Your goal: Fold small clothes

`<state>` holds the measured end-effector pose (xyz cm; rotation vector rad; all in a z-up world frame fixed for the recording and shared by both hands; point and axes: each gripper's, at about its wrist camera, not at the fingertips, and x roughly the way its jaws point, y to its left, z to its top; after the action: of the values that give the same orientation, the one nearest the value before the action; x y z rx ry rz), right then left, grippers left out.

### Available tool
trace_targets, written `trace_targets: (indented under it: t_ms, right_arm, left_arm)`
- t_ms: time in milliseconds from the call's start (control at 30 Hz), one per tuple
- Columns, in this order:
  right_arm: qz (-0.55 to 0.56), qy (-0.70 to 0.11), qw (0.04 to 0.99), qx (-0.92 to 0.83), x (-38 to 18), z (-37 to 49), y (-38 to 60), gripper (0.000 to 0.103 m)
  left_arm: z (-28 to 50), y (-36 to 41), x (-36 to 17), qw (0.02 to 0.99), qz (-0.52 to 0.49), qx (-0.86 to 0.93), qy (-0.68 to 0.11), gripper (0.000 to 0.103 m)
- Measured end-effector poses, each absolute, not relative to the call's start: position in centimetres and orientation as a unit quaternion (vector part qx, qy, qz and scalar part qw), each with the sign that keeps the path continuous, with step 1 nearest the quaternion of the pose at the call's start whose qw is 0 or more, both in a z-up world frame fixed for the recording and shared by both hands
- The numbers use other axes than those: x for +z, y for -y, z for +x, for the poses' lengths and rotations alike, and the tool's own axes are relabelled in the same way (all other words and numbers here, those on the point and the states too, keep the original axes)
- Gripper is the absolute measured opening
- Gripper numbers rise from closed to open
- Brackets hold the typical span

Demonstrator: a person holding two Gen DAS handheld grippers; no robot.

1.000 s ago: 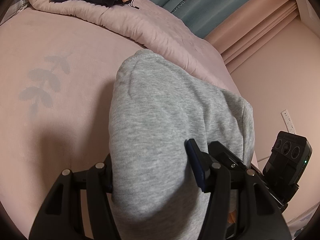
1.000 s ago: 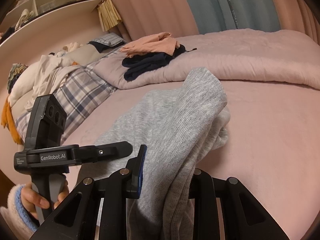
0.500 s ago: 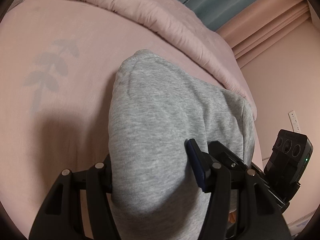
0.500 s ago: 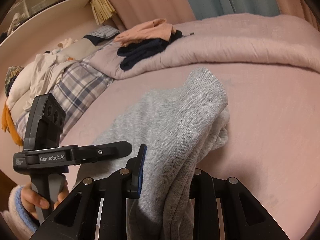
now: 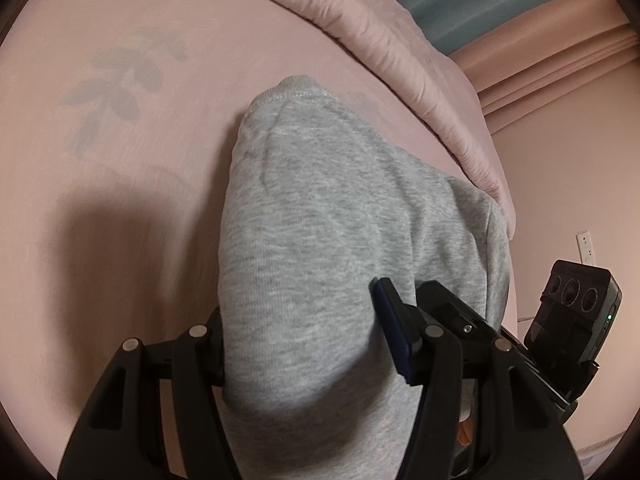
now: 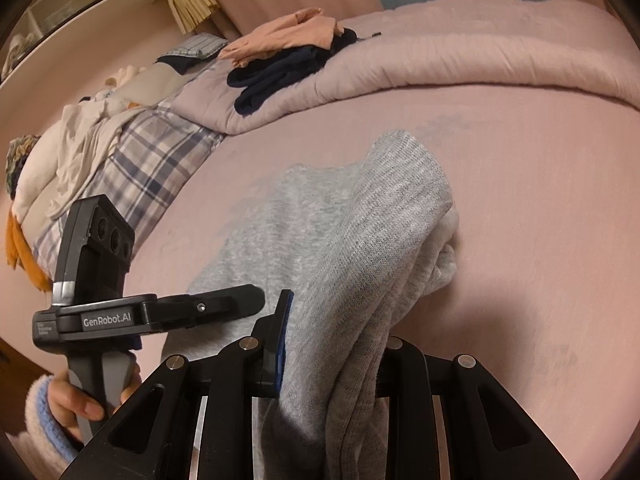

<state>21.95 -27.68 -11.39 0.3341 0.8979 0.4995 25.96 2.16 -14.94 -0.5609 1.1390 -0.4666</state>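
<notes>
Black left gripper (image 6: 256, 300) marked GenRobot.AI, blue pads, fluffy blue-white sleeve (image 6: 40, 420)

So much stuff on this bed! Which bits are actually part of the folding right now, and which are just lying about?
In use:
- grey knit garment
- left gripper, shut on it
- right gripper, shut on it

Lying about:
- pink quilt
- peach and navy clothes
- plaid bedding
- white laundry heap

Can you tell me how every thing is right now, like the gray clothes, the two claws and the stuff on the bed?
gray garment: doubled over, held up at the near end, far end resting on the bed.
left claw: shut on the gray garment.
right claw: shut on the gray garment.
pink comforter: bunched along the far side.
dark blue clothes: piled loose on the comforter.
peach garment: lying on the dark pile.
</notes>
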Motion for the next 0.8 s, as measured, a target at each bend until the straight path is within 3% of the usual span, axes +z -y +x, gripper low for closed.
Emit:
trace_targets:
  t_ms: [800]
  right_arm:
    - [0.182, -0.483, 0.820, 0.246, -12.5, 20.5, 27.3, 0.028]
  left_arm:
    - [27.6, -0.3, -15.7, 0.764, -0.256, -0.191, -0.561, 0.063]
